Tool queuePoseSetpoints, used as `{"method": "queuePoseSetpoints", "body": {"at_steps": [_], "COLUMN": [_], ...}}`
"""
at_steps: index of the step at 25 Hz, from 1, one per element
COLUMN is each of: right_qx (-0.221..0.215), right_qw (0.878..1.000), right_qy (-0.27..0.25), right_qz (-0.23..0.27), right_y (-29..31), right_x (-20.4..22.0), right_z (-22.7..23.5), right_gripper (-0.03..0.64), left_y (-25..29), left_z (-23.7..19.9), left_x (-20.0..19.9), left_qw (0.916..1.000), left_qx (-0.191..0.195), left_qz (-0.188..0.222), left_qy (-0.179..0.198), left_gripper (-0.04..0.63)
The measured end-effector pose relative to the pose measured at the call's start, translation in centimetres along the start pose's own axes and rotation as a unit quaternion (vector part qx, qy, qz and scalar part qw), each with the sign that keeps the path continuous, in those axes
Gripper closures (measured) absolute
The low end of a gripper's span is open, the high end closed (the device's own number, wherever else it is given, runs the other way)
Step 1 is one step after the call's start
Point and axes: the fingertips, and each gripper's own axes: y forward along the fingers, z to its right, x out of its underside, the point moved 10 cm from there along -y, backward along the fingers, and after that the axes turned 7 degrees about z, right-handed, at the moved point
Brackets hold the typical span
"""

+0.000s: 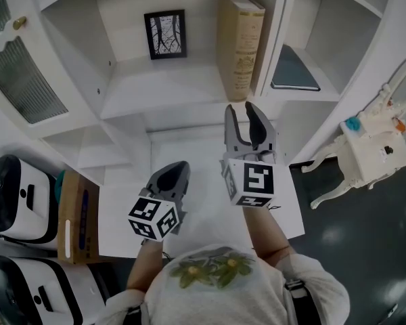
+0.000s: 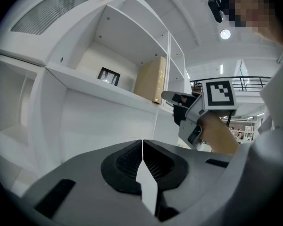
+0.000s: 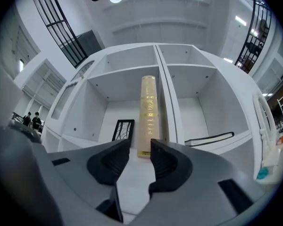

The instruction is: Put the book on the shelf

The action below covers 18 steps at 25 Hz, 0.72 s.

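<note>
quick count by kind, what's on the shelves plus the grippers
books: 2 (tan book upright, dark book lying flat)
picture frame: 1
grippers: 2 (left gripper, right gripper)
total: 5

- I can read no words from here: the gilt lettering on the tan book's (image 3: 149,112) spine is too small to make out.
- The marker cubes (image 1: 252,183) (image 1: 154,217) show only black-and-white squares.
</note>
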Motion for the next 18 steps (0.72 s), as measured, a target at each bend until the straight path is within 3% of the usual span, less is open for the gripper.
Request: {"method": "queuePoseSetpoints", "body": {"at_steps": [3,6,18], "right_qx": [-0.016,-0.047,-0.153], "right_qw": [1.0,0.998,0.983], "right_qy": [0.006,0.029,0.079], "right_qz": [0.002,0.0,-0.068], "right_y": [-1.6,-2.9,-7.4], "right_x": [0.7,1.7,5.6], "right_z": [-0.5,-1.0,-4.6], "right_gripper": [0.528,0.565,0.577], "left_y": [0.0,0.0,-0.7], "left_z": [0.1,0.3,1.2], "left_x": [0.0,0.1,0.3], "left_qw": [1.0,1.0,1.0], "left_qx": [0.0,0.0,-0.001], "left_qz": [-0.002,-0.004,-0.009], "left_qy": [0.001,0.001,0.002], "left_gripper": [0.563,0.563,0.563]}}
